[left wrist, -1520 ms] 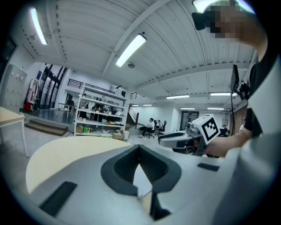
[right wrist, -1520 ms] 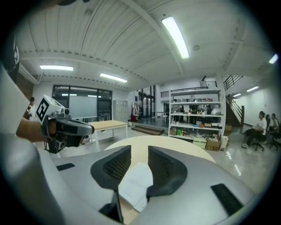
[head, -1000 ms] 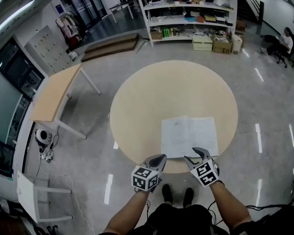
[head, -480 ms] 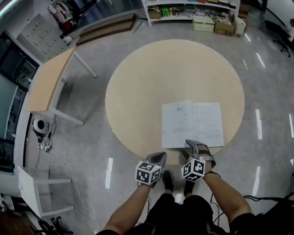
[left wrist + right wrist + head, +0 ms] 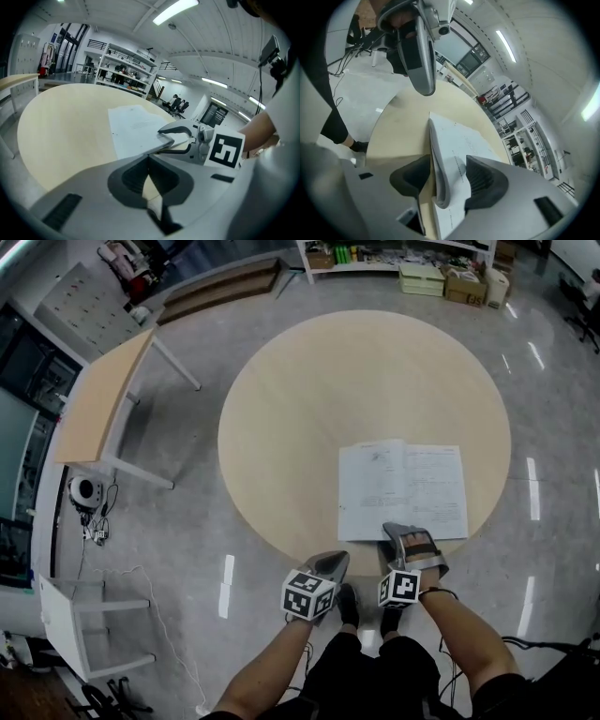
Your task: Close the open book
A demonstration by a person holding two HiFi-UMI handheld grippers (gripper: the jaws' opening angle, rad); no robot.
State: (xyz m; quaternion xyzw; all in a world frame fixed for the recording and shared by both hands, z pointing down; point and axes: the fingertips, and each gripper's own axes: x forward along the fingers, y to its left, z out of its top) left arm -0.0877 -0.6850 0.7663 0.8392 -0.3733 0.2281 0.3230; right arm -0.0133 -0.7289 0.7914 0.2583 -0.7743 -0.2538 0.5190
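- The print on the open book (image 5: pixel 403 488) shows only as faint grey lines, too small to read in any view. The marker cubes (image 5: pixel 307 594) carry black-and-white squares and no letters.
- From the head view the right hand-held gripper (image 5: pixel 405 532) covers the book's near edge, so what its jaws do cannot be made out there.
- The right gripper view settles it. The right hand-held gripper (image 5: pixel 445 176) is released, jaws apart, with a curled sheaf of the book's (image 5: pixel 454 150) pages standing between them.
- The left gripper view shows the left hand-held gripper (image 5: pixel 149 157) clenched on nothing, its jaw tips meeting, at the near rim of the surface (image 5: pixel 61 117).
- The book lies open on the near right part of the round surface (image 5: pixel 309 409).
- The shelves at the head view's top edge are cut off.
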